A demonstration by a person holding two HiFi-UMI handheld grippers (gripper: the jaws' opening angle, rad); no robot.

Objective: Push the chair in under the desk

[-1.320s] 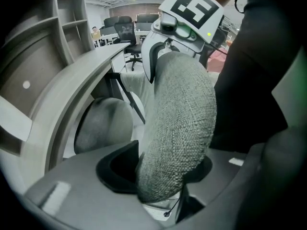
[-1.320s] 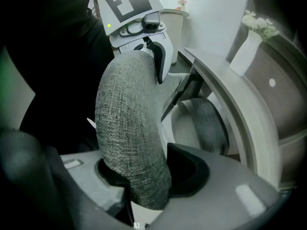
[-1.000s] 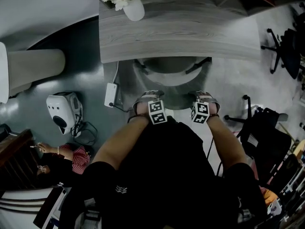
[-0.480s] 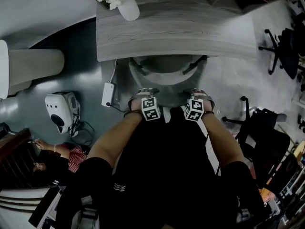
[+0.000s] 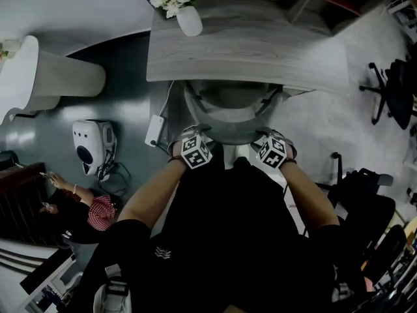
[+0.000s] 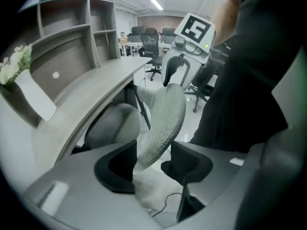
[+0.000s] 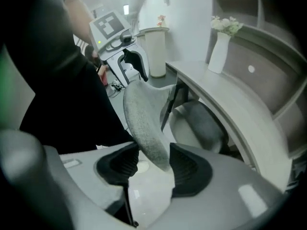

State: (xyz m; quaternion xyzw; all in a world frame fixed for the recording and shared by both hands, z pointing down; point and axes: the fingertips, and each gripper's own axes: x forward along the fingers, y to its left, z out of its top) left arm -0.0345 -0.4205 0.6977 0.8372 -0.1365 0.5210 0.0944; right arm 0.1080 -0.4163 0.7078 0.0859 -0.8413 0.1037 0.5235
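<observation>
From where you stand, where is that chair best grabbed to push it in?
Probably the top edge of the backrest, from above and behind, near both corners. It is a thin, nearly upright curved slab that slips between jaws, and it faces you while the seat sits under the desk.

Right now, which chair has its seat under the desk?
The grey chair, pushed in at the desk. The black chairs stand on open floor to the right, away from it.

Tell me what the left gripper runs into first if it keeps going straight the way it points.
The chair's backrest: its top edge stands between the jaws of the left gripper, which have just been opening. Pushed on, the gripper would likely seat onto that edge; depth is unclear.
</observation>
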